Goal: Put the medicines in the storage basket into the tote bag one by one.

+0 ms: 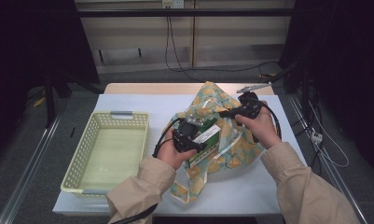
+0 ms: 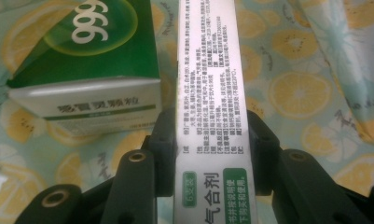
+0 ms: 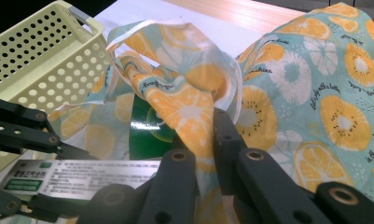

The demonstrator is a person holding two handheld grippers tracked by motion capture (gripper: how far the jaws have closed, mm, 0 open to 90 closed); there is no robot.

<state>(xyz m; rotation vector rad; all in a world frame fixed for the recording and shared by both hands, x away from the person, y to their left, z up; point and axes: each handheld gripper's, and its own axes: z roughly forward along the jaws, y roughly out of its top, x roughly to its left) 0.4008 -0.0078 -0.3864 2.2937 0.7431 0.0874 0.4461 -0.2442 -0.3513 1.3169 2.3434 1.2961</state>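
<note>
While your left gripper [image 2: 211, 140] clamps the white box [image 2: 208, 84] at the bag mouth, draw it straight out leftward. Green box [image 2: 82, 51]: beside it, inside. Right gripper [image 3: 204, 135]: pinching the fruit-print bag [image 3: 306, 93] rim; hold it high. Basket [image 1: 107, 151]: left.

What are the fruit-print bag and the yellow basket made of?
The bag looks like thin, matte woven fabric: it folds and creases softly. The basket seems to be moulded plastic with a slight sheen: stiff walls pierced with even holes.
</note>
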